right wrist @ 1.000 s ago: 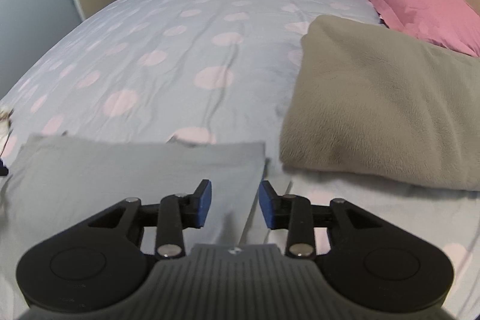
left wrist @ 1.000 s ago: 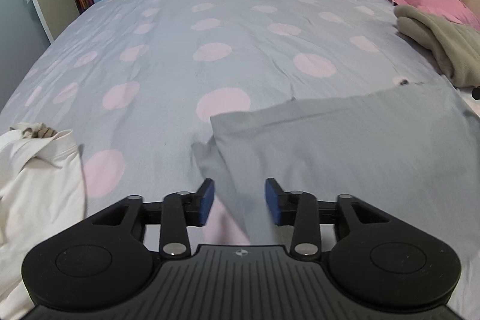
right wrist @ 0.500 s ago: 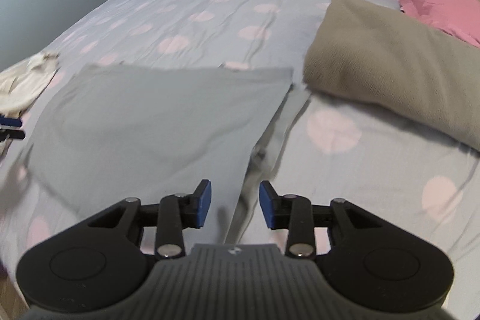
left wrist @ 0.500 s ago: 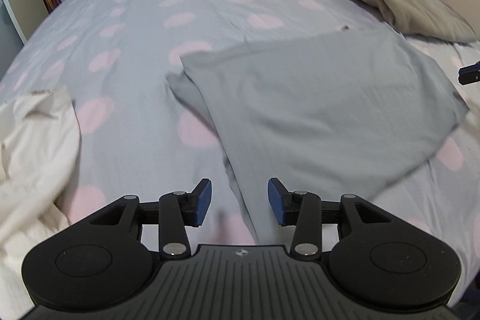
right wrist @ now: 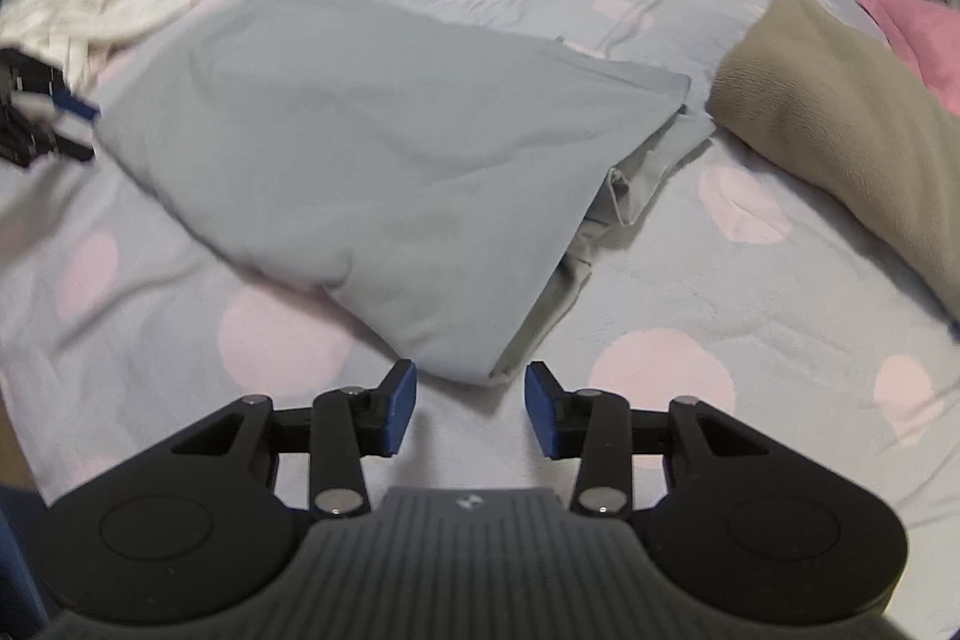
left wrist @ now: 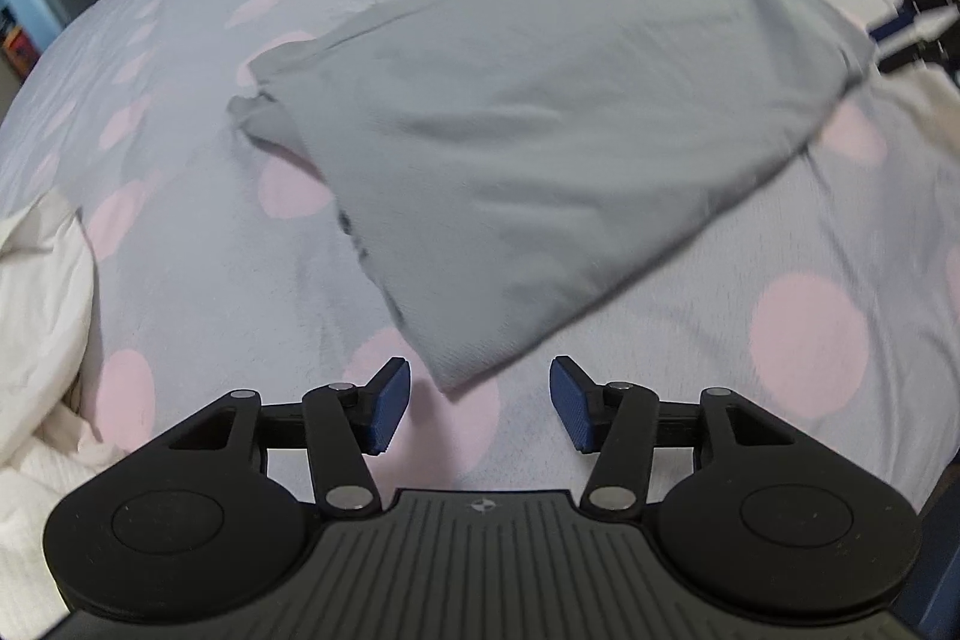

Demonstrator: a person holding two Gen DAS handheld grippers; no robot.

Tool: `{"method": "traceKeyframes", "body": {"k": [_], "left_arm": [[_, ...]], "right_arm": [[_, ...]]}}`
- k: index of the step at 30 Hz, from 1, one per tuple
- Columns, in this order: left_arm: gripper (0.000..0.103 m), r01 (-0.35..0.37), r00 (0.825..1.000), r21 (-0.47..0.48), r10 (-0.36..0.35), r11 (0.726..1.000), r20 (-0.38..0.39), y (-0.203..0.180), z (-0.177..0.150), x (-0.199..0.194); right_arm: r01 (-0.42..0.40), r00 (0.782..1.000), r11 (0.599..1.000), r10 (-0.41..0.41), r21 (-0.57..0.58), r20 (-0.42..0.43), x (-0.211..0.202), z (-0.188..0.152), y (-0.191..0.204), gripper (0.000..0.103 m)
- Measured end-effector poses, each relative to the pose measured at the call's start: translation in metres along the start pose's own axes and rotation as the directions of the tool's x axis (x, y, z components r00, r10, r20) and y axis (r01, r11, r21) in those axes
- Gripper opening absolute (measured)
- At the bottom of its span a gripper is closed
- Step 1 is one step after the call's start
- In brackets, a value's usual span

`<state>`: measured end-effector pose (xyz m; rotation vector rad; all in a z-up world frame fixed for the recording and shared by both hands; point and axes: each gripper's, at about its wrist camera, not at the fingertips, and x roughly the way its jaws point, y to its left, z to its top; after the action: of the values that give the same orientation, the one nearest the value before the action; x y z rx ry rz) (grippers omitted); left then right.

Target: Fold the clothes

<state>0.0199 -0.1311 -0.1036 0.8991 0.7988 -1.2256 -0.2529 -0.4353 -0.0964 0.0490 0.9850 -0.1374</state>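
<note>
Two tools hang over the bed (left wrist: 198,292), each spread, with nothing between its pads. The left tool (left wrist: 480,403) sits just short of the near corner of the grey garment (left wrist: 540,148), its jaws having just been opening; the right tool (right wrist: 469,409) faces the garment's other near corner, jaws likewise just opened wider. The garment lies folded flat on the pink-dotted cover, a looser layer poking out along one edge. Beside it on one side is a white garment (left wrist: 36,340), farther on the other a beige blanket (right wrist: 840,130), then a pink pillow (right wrist: 918,34).
</note>
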Motion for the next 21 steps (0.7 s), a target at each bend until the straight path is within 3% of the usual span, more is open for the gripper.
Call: {"method": "traceKeyframes", "body": {"k": [4, 6, 7, 9, 13, 16, 21], "left_arm": [[0.046, 0.0, 1.0, 0.026, 0.0, 1.0, 0.002, -0.004, 0.002, 0.006], [0.039, 0.007, 1.0, 0.03, -0.007, 1.0, 0.004, -0.004, 0.004, 0.009], [0.032, 0.005, 1.0, 0.027, -0.005, 1.0, 0.003, -0.004, 0.006, 0.009], [0.023, 0.002, 1.0, 0.021, -0.002, 1.0, -0.001, -0.002, 0.008, 0.009], [0.001, -0.019, 1.0, -0.024, 0.019, 1.0, 0.006, 0.004, 0.013, 0.002], [0.001, -0.03, 1.0, -0.072, 0.03, 0.997, -0.001, 0.012, 0.013, -0.003], [0.001, -0.059, 0.998, -0.054, 0.058, 0.997, -0.021, 0.009, 0.012, -0.002]], "right_arm": [[-0.003, 1.0, 0.998, 0.003, -0.06, 0.005, 0.006, 0.003, 0.002, 0.043], [-0.011, 1.0, 0.997, 0.01, -0.073, -0.011, 0.012, 0.004, 0.003, 0.038], [-0.011, 1.0, 0.997, 0.009, -0.077, -0.02, 0.015, 0.005, 0.004, 0.035], [0.005, 1.0, 0.997, -0.007, -0.081, -0.025, 0.017, 0.006, 0.003, 0.015], [0.019, 0.999, 0.999, -0.02, -0.032, -0.032, 0.01, 0.011, -0.006, 0.007], [0.032, 0.998, 0.999, -0.033, -0.012, -0.057, 0.006, 0.012, -0.009, 0.006], [0.048, 0.993, 0.999, -0.046, 0.009, -0.112, 0.014, 0.007, -0.012, 0.005]]}}
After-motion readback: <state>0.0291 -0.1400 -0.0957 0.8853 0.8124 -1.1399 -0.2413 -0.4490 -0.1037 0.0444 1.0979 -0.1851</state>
